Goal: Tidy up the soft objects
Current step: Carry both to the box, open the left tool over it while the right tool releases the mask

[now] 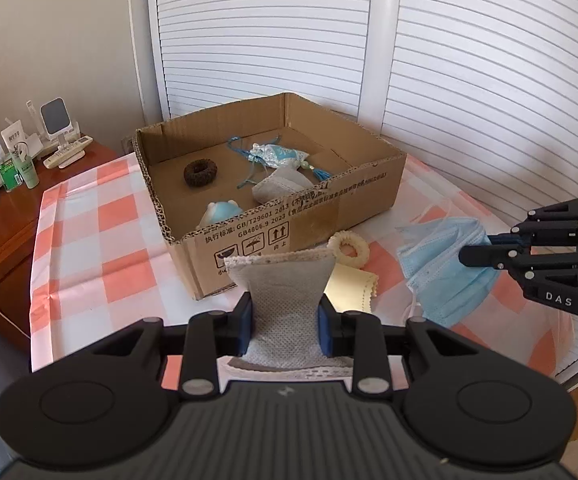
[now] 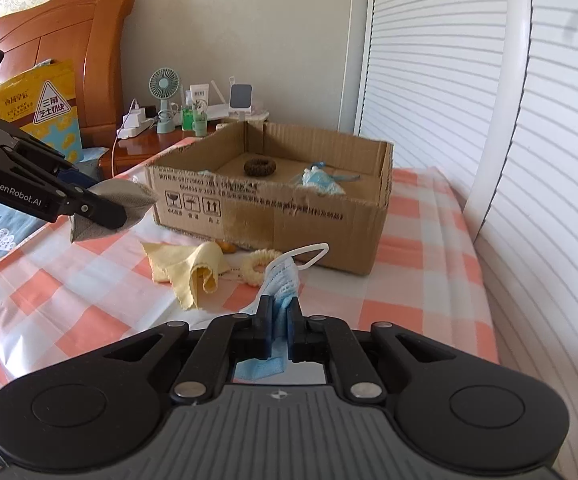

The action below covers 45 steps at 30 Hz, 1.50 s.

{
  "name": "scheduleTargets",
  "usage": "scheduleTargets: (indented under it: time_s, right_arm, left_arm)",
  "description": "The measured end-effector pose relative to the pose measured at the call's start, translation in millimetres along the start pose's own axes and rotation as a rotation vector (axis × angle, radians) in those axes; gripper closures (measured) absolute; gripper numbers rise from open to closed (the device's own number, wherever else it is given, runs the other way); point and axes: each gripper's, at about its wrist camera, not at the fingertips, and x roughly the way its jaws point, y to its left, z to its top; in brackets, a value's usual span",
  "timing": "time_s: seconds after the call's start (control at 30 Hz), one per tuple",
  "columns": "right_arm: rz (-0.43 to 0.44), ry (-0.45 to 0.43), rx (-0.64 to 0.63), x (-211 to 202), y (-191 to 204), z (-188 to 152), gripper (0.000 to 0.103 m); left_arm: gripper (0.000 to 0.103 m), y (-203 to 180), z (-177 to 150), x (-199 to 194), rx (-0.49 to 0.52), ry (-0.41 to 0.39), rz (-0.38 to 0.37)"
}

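Note:
My left gripper [image 1: 285, 322] is shut on a grey mesh pouch [image 1: 283, 296] and holds it above the table, in front of the open cardboard box [image 1: 301, 220]. It also shows in the right wrist view [image 2: 105, 210] with the pouch [image 2: 123, 198]. My right gripper [image 2: 280, 322] is shut on a blue face mask [image 2: 283, 284], lifted right of the box; it shows in the left wrist view [image 1: 477, 250] with the mask [image 1: 437, 264]. On the table lie a cream scrunchie [image 1: 348, 249] and a yellow cloth [image 2: 187, 266]. The box holds a brown scrunchie [image 1: 200, 172], a sachet [image 1: 277, 155], another grey pouch [image 1: 279, 188] and a blue toy [image 1: 221, 212].
The table has an orange-and-white checked cloth [image 1: 85, 236]. A wooden nightstand [image 1: 5, 216] at the left carries bottles, a small fan [image 2: 164, 88] and chargers. White louvred doors [image 1: 469, 80] stand behind the box. A wooden bed headboard [image 2: 69, 44] is at far left.

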Motion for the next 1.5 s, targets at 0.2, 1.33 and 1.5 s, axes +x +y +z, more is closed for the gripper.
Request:
scheduleTargets:
  time_s: [0.2,1.33,1.5]
  right_arm:
    - [-0.021,-0.037,-0.031,-12,-1,18,0.095]
    - [-0.060,-0.096,-0.085,74,-26,160,0.095]
    - [-0.075,-0.097,-0.102,107,-26,196,0.095]
  left_arm:
    - [0.073,-1,13,-11,0.019,-0.025,-0.004]
    - [0.001,22,10,-15,-0.077,-0.161,0.171]
    - [0.001,19,-18,-24,-0.146,-0.151,0.185]
